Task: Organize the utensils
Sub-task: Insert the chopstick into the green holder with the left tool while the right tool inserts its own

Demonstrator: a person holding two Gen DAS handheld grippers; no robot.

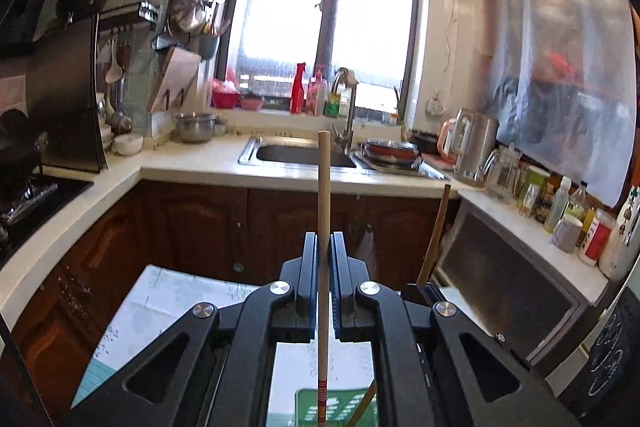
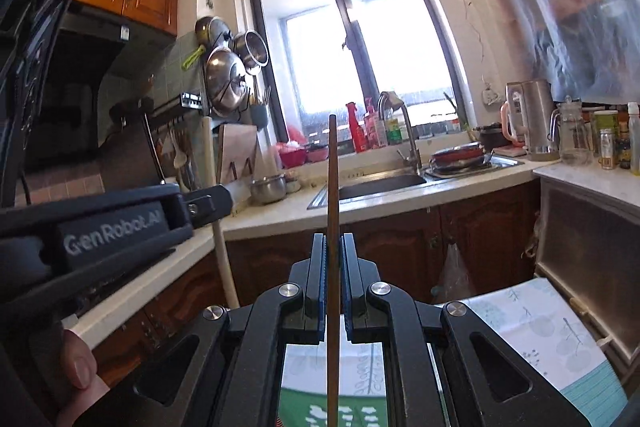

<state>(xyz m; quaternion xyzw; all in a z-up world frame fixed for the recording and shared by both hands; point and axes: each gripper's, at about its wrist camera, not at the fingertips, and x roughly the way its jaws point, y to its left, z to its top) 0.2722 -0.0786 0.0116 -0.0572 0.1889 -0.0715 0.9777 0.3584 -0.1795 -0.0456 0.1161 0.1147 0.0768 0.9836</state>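
Observation:
My left gripper [image 1: 324, 239] is shut on a light wooden chopstick [image 1: 324, 183] with red stripes near its lower end. It stands upright between the jaws, high above the table. My right gripper [image 2: 332, 241] is shut on a dark brown chopstick [image 2: 333, 171], also upright. The left gripper's body [image 2: 108, 231] shows at the left of the right wrist view, with a thumb below it. Its light chopstick [image 2: 214, 203] shows there too. A green container [image 1: 332, 407] lies below on the table; another utensil handle leans in it. It also shows in the right wrist view [image 2: 308, 407].
A table with a white leaf-print cloth [image 1: 172, 303] is below. Ahead is a white counter [image 1: 224, 167] with a sink [image 1: 304, 153], tap, pots, a kettle [image 1: 476, 143] and bottles [image 1: 568, 207]. Brown cabinets stand beneath. Pans hang on the left wall.

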